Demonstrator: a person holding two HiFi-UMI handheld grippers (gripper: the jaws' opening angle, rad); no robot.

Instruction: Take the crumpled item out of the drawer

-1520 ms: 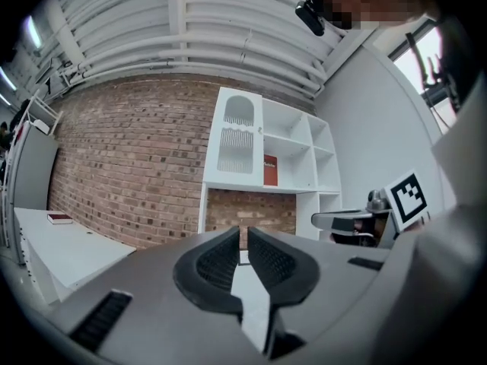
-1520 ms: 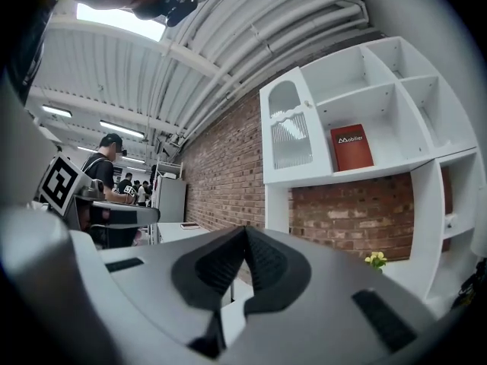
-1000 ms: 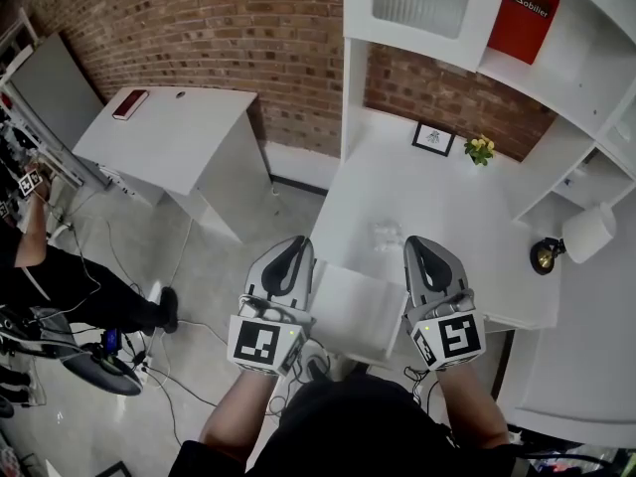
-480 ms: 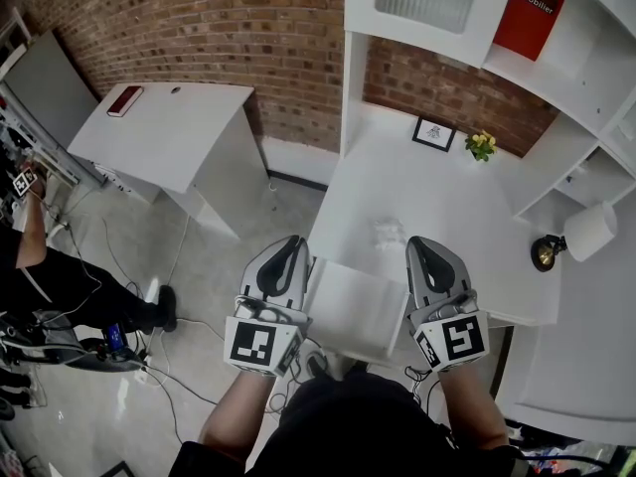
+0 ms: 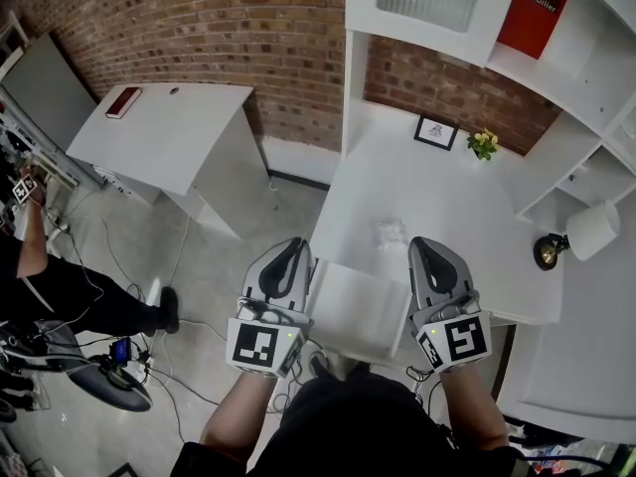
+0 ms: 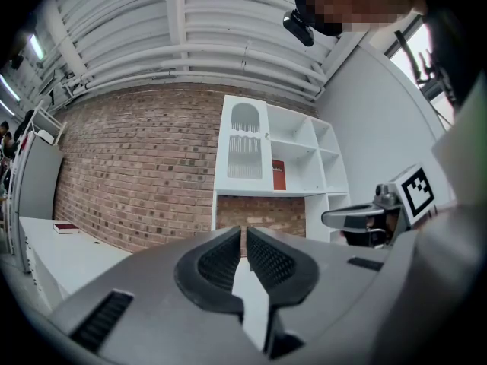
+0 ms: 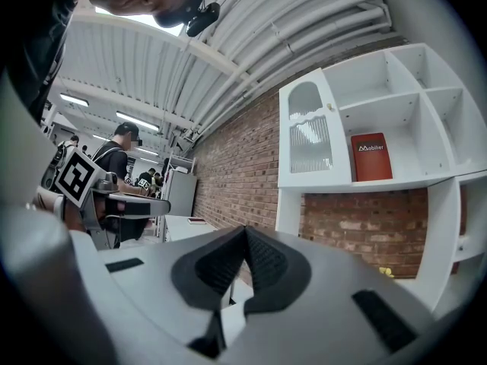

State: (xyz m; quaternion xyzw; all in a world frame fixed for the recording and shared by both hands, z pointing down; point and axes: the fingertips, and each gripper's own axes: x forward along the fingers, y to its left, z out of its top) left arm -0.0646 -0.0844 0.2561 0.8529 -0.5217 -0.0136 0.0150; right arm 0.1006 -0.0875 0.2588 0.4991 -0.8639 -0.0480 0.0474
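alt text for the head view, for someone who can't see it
Seen from above, a person holds a left gripper and a right gripper, both shut and empty, either side of an open white drawer. A crumpled item lies on the white desk just beyond it.

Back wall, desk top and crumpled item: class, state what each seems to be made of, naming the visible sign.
Back wall: red-brown brick, matt, with pale mortar lines between courses.
Desk top: probably painted or laminated board; smooth, plain white, with a faint sheen.
Crumpled item: pale and wrinkled, perhaps thin plastic film or paper; too small to tell.
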